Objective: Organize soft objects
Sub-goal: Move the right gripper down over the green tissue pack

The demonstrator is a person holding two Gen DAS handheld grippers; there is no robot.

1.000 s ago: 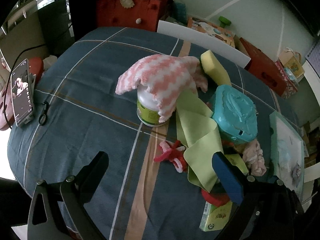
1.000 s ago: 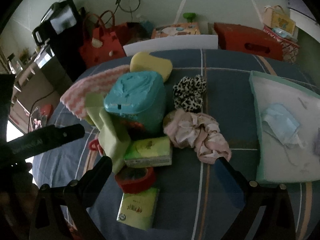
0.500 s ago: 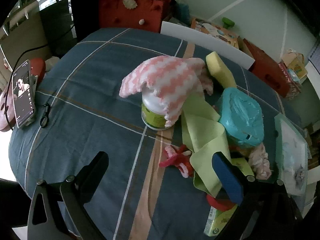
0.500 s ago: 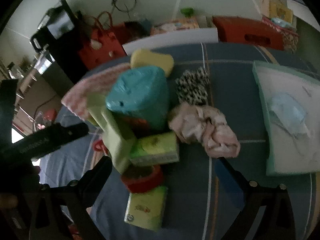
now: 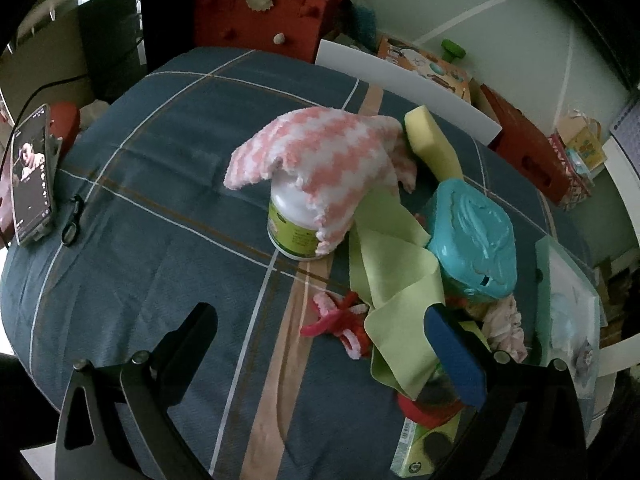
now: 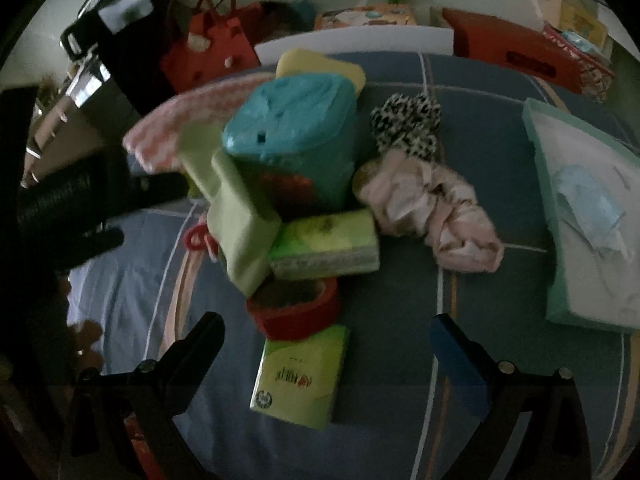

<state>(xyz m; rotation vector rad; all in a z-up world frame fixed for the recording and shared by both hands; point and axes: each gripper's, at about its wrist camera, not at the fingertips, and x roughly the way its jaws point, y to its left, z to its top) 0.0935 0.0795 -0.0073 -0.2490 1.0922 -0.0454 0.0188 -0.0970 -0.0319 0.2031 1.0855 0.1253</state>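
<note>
A pink-and-white cloth (image 5: pixel 320 156) drapes over a white bottle (image 5: pixel 292 228) at mid table. A green cloth strip (image 5: pixel 392 276), a yellow sponge (image 5: pixel 430 140), a pink scrunchie (image 6: pixel 432 212) and a leopard scrunchie (image 6: pixel 408 124) lie around a teal wipes tub (image 6: pixel 292 136). A blue face mask (image 6: pixel 588 204) lies in the pale tray (image 6: pixel 540 152). My left gripper (image 5: pixel 320 340) is open and empty above the blue tablecloth. My right gripper (image 6: pixel 328 344) is open and empty above a green tissue pack (image 6: pixel 300 376).
A red tape roll (image 6: pixel 296 308), a second tissue pack (image 6: pixel 324 244) and red-pink fuzzy wire (image 5: pixel 340 320) lie in the pile. A phone (image 5: pixel 32 176) stands at the left table edge. Red bags (image 5: pixel 268 12) and boxes stand behind the table.
Both grippers have drawn back and shifted slightly. The right view has come lower and closer over the tissue pack. Nothing on the table has moved.
</note>
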